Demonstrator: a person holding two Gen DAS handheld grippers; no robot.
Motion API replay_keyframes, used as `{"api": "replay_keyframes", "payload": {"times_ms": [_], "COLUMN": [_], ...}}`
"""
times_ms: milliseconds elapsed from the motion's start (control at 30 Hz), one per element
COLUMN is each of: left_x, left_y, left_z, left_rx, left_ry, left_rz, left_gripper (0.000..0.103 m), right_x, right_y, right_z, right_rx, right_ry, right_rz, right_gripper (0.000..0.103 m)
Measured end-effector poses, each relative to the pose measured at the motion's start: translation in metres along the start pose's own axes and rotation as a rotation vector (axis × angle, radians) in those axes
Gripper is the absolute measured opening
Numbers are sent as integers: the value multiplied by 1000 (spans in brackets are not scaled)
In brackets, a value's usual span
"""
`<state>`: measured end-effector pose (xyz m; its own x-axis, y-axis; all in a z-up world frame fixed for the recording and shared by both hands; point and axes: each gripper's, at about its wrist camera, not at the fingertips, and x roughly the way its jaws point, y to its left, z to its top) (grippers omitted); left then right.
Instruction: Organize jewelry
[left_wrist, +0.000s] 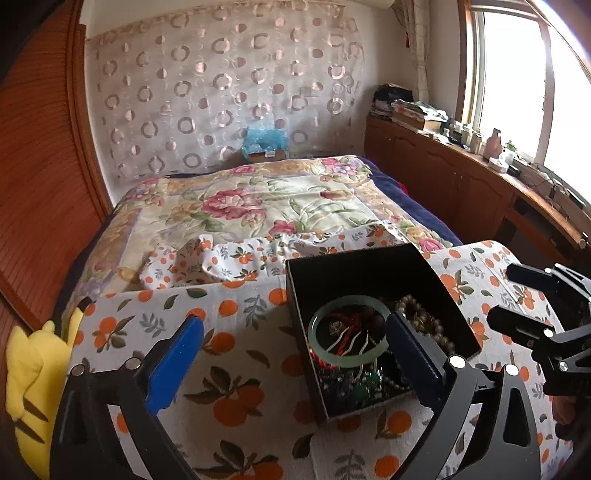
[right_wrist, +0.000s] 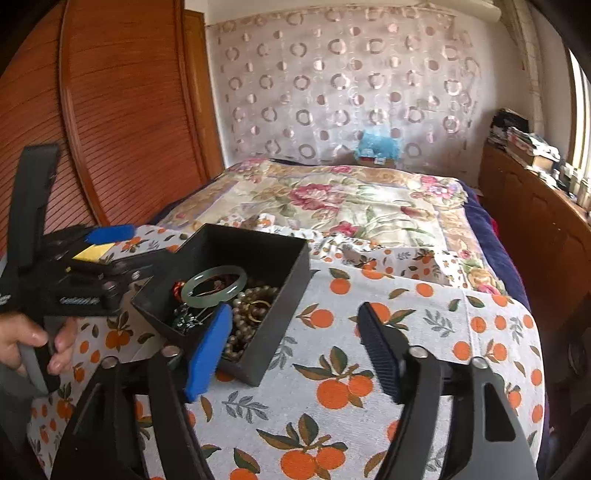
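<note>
An open black jewelry box (left_wrist: 436, 273) stands on a table covered with an orange-print cloth (left_wrist: 243, 373). It holds a pale green jade bangle (left_wrist: 317, 347), a beaded necklace (left_wrist: 421, 314) and tangled small pieces. My left gripper (left_wrist: 295, 325) is open and empty, its right finger over the box's near side. In the right wrist view the box (right_wrist: 291, 280), bangle (right_wrist: 236, 286) and pearl beads (right_wrist: 240, 328) lie at left. My right gripper (right_wrist: 295, 314) is open and empty, its left finger beside the box's near corner. The left gripper (right_wrist: 110, 240) shows at far left.
A bed with a floral quilt (left_wrist: 258, 199) lies behind the table. A yellow plush toy (left_wrist: 33, 365) sits at the table's left edge. A wooden wardrobe (right_wrist: 110, 110) stands at left, a wooden counter with clutter (left_wrist: 461, 166) under the window at right.
</note>
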<state>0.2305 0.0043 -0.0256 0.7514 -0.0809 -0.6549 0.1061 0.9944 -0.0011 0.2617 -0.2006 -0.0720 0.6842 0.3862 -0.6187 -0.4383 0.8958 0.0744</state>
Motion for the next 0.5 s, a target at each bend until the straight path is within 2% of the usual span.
{"api": "replay_keyframes", "payload": {"times_ms": [33,133,333,500], "left_x": [-3,-11,-33,-59], "left_y": [0,0,-6,-12], "left_z": [-2,-8,-21,-32], "left_rx": [0,-5,-5,-12], "left_ry": [-1,-1,-10,-35], "left_rz": [3,8,22,20], "left_gripper": [95,95,95,95], "right_x": [-1,-8,-21,-46], "right_y": [-1,0,2,9], "right_z": [0,-4,-12,-24], "right_rx": [2,14,27,40], "right_ry": [-5,-32,-40,-90], "right_rz": [-5,-33,-63,-88], "right_gripper": [91,100,100,100]}}
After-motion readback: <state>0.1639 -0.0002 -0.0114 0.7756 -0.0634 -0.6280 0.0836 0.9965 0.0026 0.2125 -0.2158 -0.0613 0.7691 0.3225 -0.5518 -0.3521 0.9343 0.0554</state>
